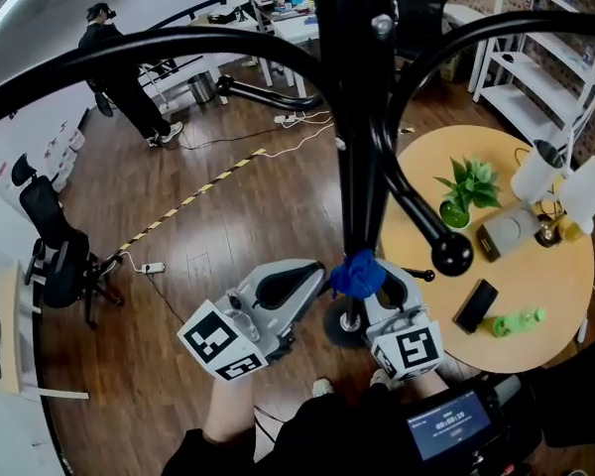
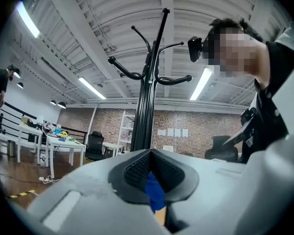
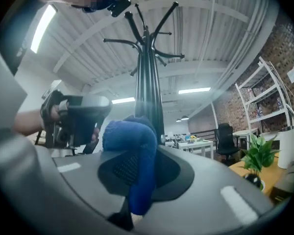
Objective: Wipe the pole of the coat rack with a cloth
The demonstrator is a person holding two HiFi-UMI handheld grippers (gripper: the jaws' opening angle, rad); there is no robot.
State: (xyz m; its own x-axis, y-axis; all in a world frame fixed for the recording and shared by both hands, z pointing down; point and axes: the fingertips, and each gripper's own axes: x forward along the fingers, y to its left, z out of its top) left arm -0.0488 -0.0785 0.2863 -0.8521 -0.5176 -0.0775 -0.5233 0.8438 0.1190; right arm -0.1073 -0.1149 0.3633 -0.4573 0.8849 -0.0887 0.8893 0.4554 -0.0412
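Blue cloth (image 1: pixel 358 275) bunched against coat rack pole (image 1: pixel 352 117), low down, just above base (image 1: pixel 339 322). Right gripper (image 3: pixel 137 168) clamped on cloth fold. Left gripper (image 2: pixel 151 173) jaws together, pinching cloth edge from opposite side.

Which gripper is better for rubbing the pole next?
Probably the right gripper: it clamps the big bunch of blue cloth at the pole. The left gripper pinches only a corner.
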